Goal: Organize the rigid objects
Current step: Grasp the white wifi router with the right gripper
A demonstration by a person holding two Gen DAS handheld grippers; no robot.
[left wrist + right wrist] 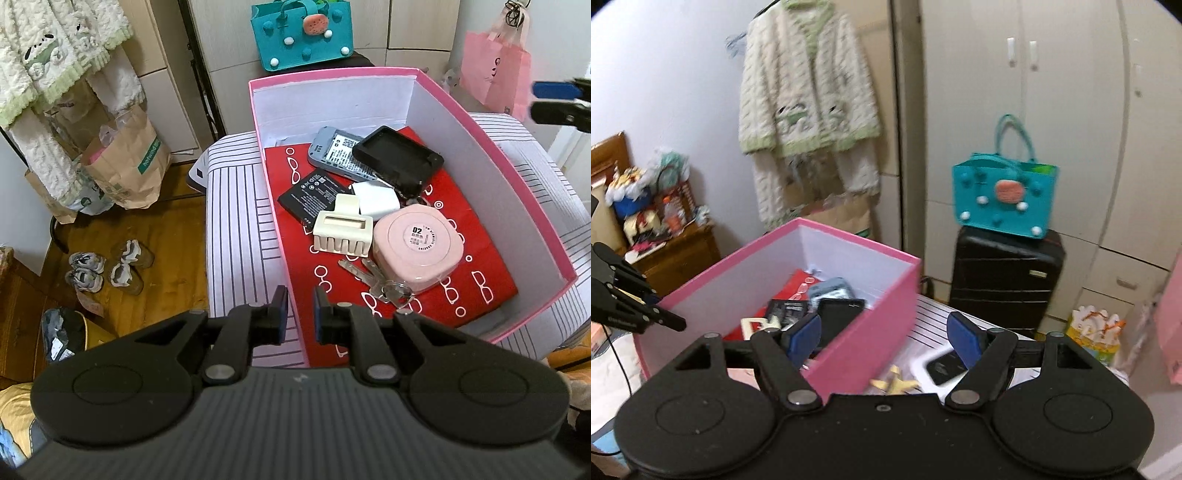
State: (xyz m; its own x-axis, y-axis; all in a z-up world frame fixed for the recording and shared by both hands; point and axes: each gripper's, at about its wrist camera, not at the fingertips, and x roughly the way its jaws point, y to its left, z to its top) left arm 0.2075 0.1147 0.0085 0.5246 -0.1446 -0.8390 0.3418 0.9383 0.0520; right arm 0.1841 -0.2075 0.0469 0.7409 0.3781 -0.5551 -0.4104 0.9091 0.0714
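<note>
A pink box [532,206] with white inner walls stands on a striped stool. Inside, on red paper, lie a pink square case [417,251], a cream hair claw [341,230], keys [384,284], a black battery [310,190], a white block [375,197], a grey phone shell [336,149] and a black case [399,158]. My left gripper [298,312] straddles the box's near left wall, jaws narrowly apart. My right gripper [886,334] is open and empty over the box's right wall [871,332]. A yellow star clip [894,384] and a white-framed black device [942,363] lie on the stool beside the box.
A teal bag [1004,192] sits on a black suitcase [1004,284] by the wardrobe. A fleece robe [809,92] hangs on the left. Paper bags [129,162] and shoes [107,269] are on the wood floor. A pink bag [498,70] hangs at the right.
</note>
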